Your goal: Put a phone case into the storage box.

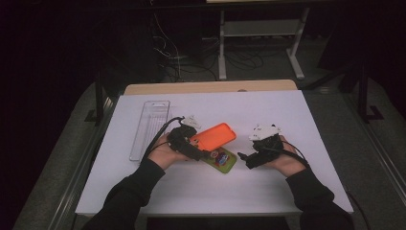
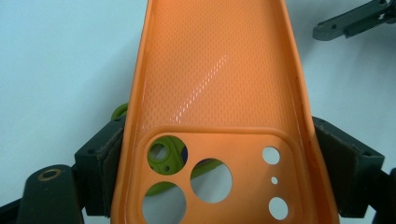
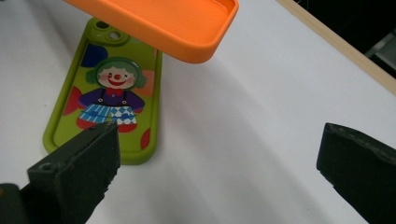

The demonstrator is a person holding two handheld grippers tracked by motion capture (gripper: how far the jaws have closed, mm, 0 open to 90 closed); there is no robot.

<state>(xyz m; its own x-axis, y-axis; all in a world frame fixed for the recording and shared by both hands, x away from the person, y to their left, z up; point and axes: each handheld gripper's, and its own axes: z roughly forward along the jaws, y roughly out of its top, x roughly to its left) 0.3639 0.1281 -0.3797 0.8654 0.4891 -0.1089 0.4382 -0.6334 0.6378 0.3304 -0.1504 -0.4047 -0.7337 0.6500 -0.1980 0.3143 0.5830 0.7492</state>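
Orange phone case [image 1: 214, 136] held off the counter [image 1: 287, 110], clamped across its camera-hole end by the left tool [image 2: 219, 154]; both pads press its side walls. It hangs tilted, open side up, partly above the green clown case [image 3: 105, 88], which lies flat on the white counter. Right tool [image 3: 219, 168] sits just beside the green case, jaws wide apart, nothing between them. Clear tray [image 1: 150, 128] lies well apart toward the left.

Judgement: lift-and-move step in hand. To do it well, keep the squeeze gentle, since soft walls may bow and slip; raise clear of the green case before moving sideways. Right tool could steady the free end.
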